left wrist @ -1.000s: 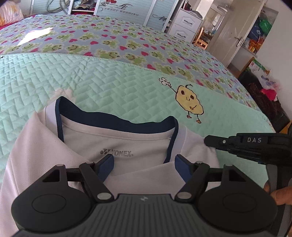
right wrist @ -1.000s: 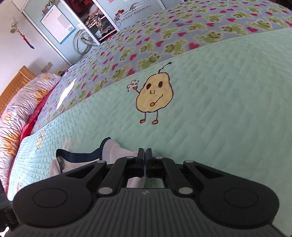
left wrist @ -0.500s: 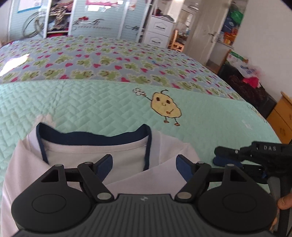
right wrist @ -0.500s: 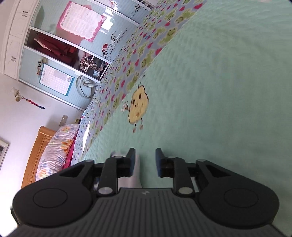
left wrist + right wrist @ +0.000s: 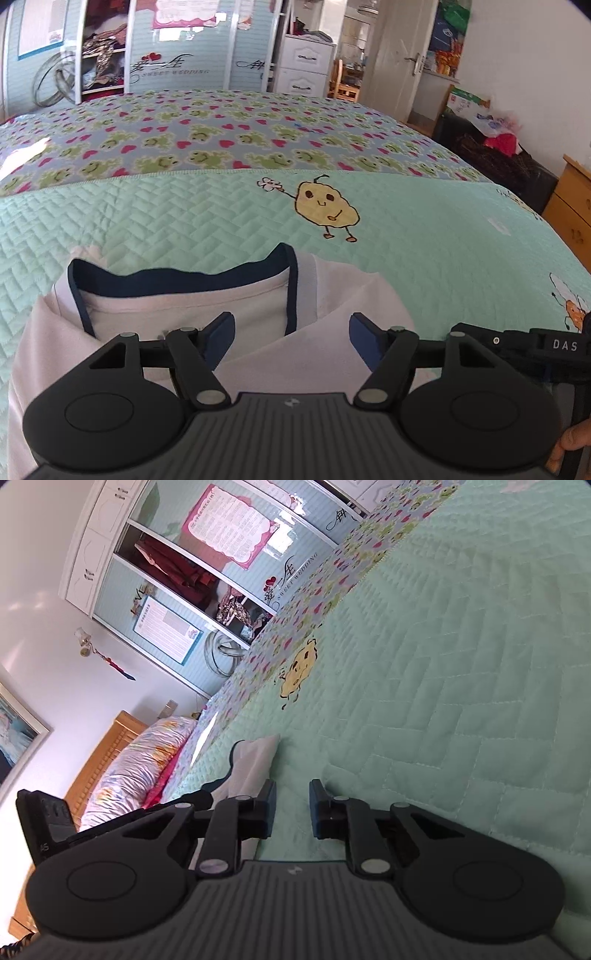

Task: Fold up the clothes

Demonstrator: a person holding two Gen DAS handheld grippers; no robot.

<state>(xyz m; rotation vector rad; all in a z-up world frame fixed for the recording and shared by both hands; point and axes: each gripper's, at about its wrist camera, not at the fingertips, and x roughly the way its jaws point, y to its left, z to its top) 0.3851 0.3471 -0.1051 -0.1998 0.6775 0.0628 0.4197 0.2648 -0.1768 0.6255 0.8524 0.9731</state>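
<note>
A white shirt (image 5: 332, 295) with a navy collar (image 5: 177, 280) lies flat on the green quilt (image 5: 424, 236), collar toward the far side. My left gripper (image 5: 291, 336) hovers over its chest with the jaws closing; no cloth is pinched between them. The right gripper's black body (image 5: 554, 345) shows low at the right edge, off the shirt. In the right wrist view my right gripper (image 5: 293, 808) is rolled sideways and its jaws are closing on a narrow gap with only quilt (image 5: 461, 701) behind. The shirt's edge (image 5: 255, 760) lies just left of its fingers.
Beyond the quilt lies a frog-and-heart sheet (image 5: 221, 136), then a wardrobe (image 5: 166, 55) and an open door (image 5: 402, 55). A wooden cabinet (image 5: 572, 206) stands right of the bed. Pillows (image 5: 136, 760) and a headboard (image 5: 107, 749) are at the bed's head. A thumb (image 5: 570, 439) grips the right handle.
My right gripper was shut at the shirt's right shoulder; it opened, pulled back off the shirt and rolled sideways. The left view levelled out and its jaws narrowed a little.
</note>
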